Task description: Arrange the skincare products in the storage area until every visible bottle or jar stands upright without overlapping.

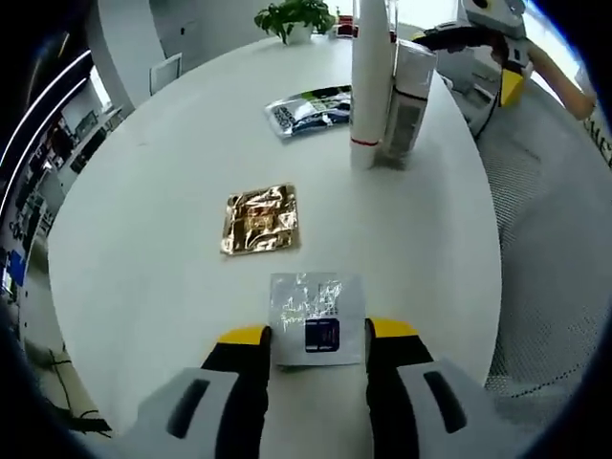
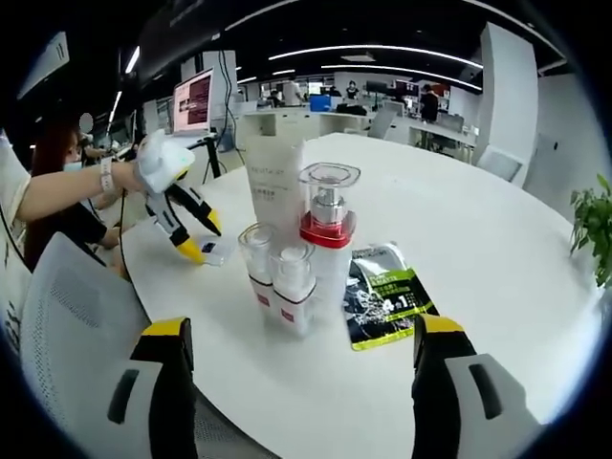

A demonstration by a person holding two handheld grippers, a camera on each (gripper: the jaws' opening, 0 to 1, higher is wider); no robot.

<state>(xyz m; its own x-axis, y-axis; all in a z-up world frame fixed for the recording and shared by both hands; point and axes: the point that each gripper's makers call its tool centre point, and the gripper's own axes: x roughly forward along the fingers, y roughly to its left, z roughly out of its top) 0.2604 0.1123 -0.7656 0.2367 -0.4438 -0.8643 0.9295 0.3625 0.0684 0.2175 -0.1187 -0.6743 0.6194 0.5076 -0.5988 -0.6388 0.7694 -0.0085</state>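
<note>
Left gripper view first: the left gripper [image 1: 318, 335] sits low over the white round table [image 1: 143, 239], jaws spread on either side of a silver sachet [image 1: 316, 319] lying flat. I can't tell if the tips actually touch its edges, but it doesn't look pinched, so I'd call the gripper released. Just beyond is a gold sachet [image 1: 260, 219], also flat, and further on a dark printed packet [image 1: 311, 108]. A tall white tube [image 1: 369, 81] and a white pump bottle [image 1: 408, 96] stand upright, touching or close to it. There's a potted plant [image 1: 293, 17] at the far edge.

Right gripper view: the right gripper [image 2: 298, 339] is wide open with nothing in it, hovering near the table edge and facing the standing cluster. That's the tube, a clear-capped pump bottle with a red collar [image 2: 327, 215] and two small bottles [image 2: 277, 277] up front, all upright and packed tight. The dark packet with green print [image 2: 385, 301] lies just beside them.

My guess is the sachet pickup is the current step. Thin foil on a flat top is fiddly, so close gently and get under an edge rather than squashing it.
</note>
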